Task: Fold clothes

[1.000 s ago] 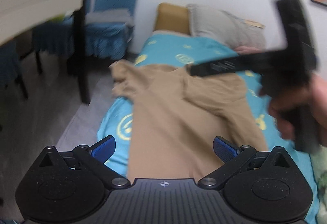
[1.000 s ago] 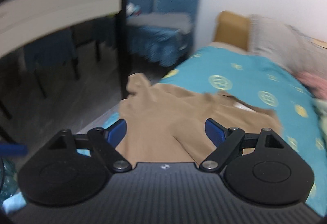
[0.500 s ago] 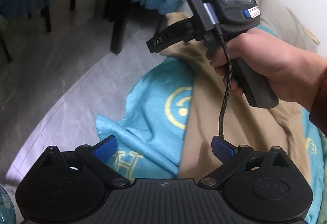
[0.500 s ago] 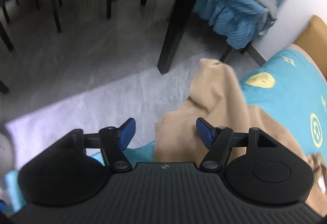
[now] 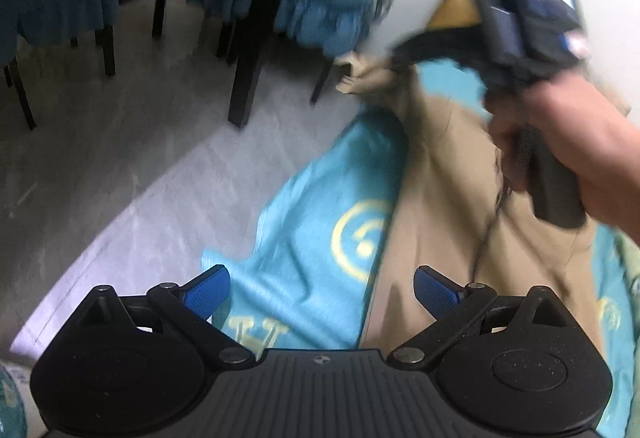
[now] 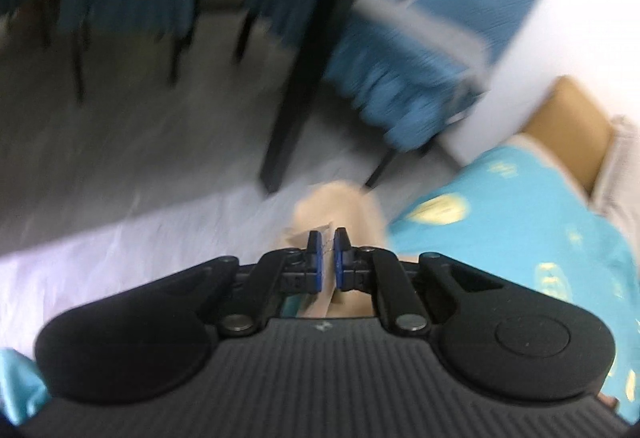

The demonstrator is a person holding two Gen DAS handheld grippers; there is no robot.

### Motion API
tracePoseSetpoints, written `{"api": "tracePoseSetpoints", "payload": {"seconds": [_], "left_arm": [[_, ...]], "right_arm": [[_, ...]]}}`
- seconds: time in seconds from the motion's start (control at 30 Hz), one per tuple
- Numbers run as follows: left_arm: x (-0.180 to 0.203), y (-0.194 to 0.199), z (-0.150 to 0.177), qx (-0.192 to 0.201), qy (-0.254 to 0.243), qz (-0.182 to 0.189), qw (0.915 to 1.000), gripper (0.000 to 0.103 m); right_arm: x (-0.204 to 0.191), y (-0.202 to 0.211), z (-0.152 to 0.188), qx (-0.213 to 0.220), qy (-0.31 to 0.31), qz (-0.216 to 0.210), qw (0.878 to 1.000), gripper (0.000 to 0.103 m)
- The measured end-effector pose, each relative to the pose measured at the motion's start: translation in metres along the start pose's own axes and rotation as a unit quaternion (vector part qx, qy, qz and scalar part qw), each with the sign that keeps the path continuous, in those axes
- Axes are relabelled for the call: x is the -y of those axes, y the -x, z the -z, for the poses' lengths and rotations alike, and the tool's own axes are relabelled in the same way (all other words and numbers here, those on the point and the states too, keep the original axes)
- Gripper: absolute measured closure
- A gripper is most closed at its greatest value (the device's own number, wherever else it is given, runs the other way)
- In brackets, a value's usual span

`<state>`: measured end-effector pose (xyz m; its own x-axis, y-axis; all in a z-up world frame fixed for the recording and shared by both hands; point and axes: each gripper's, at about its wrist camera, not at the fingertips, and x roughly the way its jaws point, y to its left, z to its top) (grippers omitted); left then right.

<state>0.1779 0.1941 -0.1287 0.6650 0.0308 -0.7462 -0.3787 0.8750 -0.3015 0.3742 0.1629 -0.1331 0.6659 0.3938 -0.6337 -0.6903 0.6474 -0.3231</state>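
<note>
Place: you are in a home, a bedroom that doubles as a dining corner.
Bed: you face a turquoise bedspread [image 6: 520, 206] with yellow emblems, and a pillow [image 6: 624, 174] at its head.
Seating: you have chairs in blue ruffled covers [image 5: 320, 10] just beside the bed.
Table: its dark leg [image 5: 260, 34] stands on the grey floor [image 5: 100, 166].

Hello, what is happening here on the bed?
A person is folding a tan garment on a blue bedsheet. The right gripper has its jaws shut on one end of the garment at the bed's edge. The left gripper hovers open over the sheet, holding nothing.
</note>
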Motion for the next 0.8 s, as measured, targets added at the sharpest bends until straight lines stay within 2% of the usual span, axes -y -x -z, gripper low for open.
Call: {"api": "tracePoseSetpoints", "payload": {"seconds": [0.13,0.27,0.33,0.47,0.63,0.67,0.7,0.73,0.8], "left_arm": [[0.014,0.029,0.003,0.062,-0.012,0.025,0.9977,0.005],[0.031,0.042,0.01,0.072,-0.024,0.072,0.9945,0.005],[0.04,0.046,0.013,0.07,-0.037,0.081,0.9936,0.005],[0.057,0.045,0.019,0.064,-0.067,0.083,0.9922,0.005],[0.069,0.035,0.026,0.051,-0.099,0.069,0.9914,0.004],[0.071,0.035,0.027,0.049,-0.103,0.068,0.9912,0.004],[0.071,0.035,0.028,0.048,-0.106,0.067,0.9909,0.004],[0.071,0.034,0.028,0.047,-0.107,0.068,0.9908,0.004],[0.072,0.031,0.027,0.046,-0.11,0.068,0.9906,0.004]], "right_arm": [[0.047,0.065,0.011,0.053,-0.073,0.059,0.994,0.095],[0.095,0.121,0.05,0.076,-0.154,0.125,0.977,0.095],[0.116,0.136,0.081,0.062,-0.195,0.148,0.967,0.095],[0.144,0.152,0.148,0.021,-0.245,0.168,0.955,0.094],[0.144,0.161,0.178,0.021,-0.233,0.138,0.962,0.088],[0.144,0.163,0.184,0.021,-0.231,0.133,0.964,0.081],[0.144,0.164,0.19,0.021,-0.228,0.127,0.965,0.063],[0.144,0.166,0.196,0.021,-0.226,0.121,0.966,0.04],[0.144,0.17,0.208,0.021,-0.221,0.109,0.969,0.021]]}}
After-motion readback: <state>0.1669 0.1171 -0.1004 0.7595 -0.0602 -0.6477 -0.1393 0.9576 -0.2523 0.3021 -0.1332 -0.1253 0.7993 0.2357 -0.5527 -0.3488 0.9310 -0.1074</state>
